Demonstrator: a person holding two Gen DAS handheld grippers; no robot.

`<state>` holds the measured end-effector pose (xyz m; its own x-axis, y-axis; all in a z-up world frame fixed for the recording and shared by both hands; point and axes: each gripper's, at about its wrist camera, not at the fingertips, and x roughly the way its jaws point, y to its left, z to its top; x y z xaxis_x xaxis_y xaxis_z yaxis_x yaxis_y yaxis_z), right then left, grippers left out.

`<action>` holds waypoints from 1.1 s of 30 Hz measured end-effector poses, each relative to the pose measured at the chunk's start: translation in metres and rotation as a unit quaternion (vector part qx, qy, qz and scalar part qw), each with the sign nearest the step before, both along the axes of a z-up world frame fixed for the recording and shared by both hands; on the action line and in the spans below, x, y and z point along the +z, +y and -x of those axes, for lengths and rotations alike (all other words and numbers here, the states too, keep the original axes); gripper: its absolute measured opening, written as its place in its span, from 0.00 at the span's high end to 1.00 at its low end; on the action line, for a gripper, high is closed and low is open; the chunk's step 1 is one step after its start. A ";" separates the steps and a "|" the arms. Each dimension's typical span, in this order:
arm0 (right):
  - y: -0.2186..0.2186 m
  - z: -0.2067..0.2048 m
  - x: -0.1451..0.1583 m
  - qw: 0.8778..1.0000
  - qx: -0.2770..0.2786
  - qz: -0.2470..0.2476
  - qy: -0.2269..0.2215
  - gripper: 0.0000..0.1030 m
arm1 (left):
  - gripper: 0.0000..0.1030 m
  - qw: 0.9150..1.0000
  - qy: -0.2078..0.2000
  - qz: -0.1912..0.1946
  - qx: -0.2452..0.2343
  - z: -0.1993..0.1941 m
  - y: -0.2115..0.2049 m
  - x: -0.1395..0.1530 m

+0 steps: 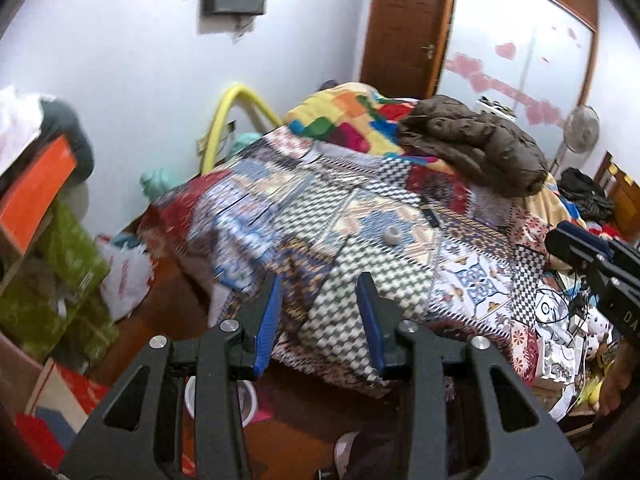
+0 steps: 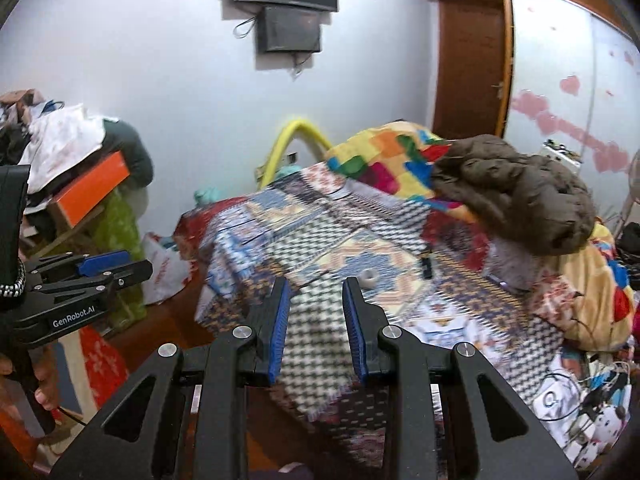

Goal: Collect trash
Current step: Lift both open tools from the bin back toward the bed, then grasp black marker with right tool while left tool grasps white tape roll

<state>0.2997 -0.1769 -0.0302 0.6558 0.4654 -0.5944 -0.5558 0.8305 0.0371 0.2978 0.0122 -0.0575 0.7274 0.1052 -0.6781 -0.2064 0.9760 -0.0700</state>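
Observation:
A small white ring-shaped roll [image 1: 392,235] lies on the patterned bedspread [image 1: 304,216], with a small dark flat item [image 1: 431,217] just beyond it. Both show in the right wrist view too: the roll [image 2: 368,277] and the dark item [image 2: 427,268]. My left gripper [image 1: 319,286] is open and empty, held above the near edge of the bed, short of the roll. My right gripper [image 2: 316,286] is open and empty, also short of the roll. The left gripper shows at the left of the right wrist view [image 2: 108,268]; the right gripper shows at the right edge of the left wrist view [image 1: 592,256].
A brown jacket [image 1: 476,144] and a colourful blanket [image 1: 340,116] lie at the bed's far end. Boxes, green bags and a white plastic bag [image 1: 124,280] crowd the floor at left. Cables and clutter [image 1: 560,320] lie at right. A white bowl [image 1: 244,400] sits on the floor below.

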 end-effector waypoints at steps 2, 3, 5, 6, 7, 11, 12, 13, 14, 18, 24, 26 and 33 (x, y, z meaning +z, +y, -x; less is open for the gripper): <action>-0.015 -0.011 0.002 1.000 -0.012 0.000 -0.001 0.76 | 0.60 1.000 -0.002 -0.007 -0.012 -0.011 -0.015 0.000; -0.023 -0.017 0.003 1.000 -0.019 0.001 -0.003 0.76 | 0.59 1.000 0.000 -0.007 -0.021 -0.020 -0.023 -0.001; -0.035 -0.028 0.003 0.999 -0.036 0.006 -0.010 0.76 | 0.58 0.999 0.002 -0.007 -0.032 -0.034 -0.035 -0.003; -0.040 -0.032 0.003 0.999 -0.041 0.008 -0.012 0.76 | 0.57 0.999 0.005 -0.006 -0.038 -0.044 -0.041 -0.005; -0.046 -0.039 0.002 0.999 -0.048 0.010 -0.013 0.75 | 0.56 0.999 0.006 -0.006 -0.041 -0.051 -0.045 -0.007; -0.073 -0.070 -0.008 0.997 -0.073 0.004 0.004 0.58 | 0.54 0.998 0.018 -0.001 -0.055 -0.089 -0.062 -0.020; -0.079 -0.076 -0.011 0.997 -0.078 0.002 0.007 0.56 | 0.52 0.998 0.021 0.002 -0.057 -0.097 -0.064 -0.024; -0.084 -0.085 -0.015 0.996 -0.085 0.001 0.011 0.55 | 0.51 0.998 0.025 0.005 -0.060 -0.106 -0.067 -0.028; -0.089 -0.094 -0.021 0.996 -0.093 0.001 0.016 0.55 | 0.49 0.998 0.029 0.006 -0.061 -0.117 -0.069 -0.033; -0.103 -0.130 -0.045 0.993 -0.110 0.009 0.043 0.55 | 0.48 0.996 0.047 0.008 -0.069 -0.157 -0.075 -0.055; -0.108 -0.182 -0.085 0.990 -0.113 0.022 0.076 0.55 | 0.48 0.994 0.070 0.013 -0.077 -0.205 -0.079 -0.089; -0.107 -0.200 -0.100 0.989 -0.114 0.025 0.091 0.55 | 0.48 0.994 0.076 0.021 -0.074 -0.221 -0.077 -0.103; -0.103 -0.269 -0.162 0.981 -0.115 0.026 0.157 0.55 | 0.48 0.992 0.097 0.046 -0.065 -0.269 -0.072 -0.152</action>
<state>0.5685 -0.2797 -0.1925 0.5208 0.2897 -0.8030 -0.3213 0.9380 0.1300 0.5670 -0.0594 -0.2095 0.5852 -0.0487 -0.8094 -0.0982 0.9866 -0.1304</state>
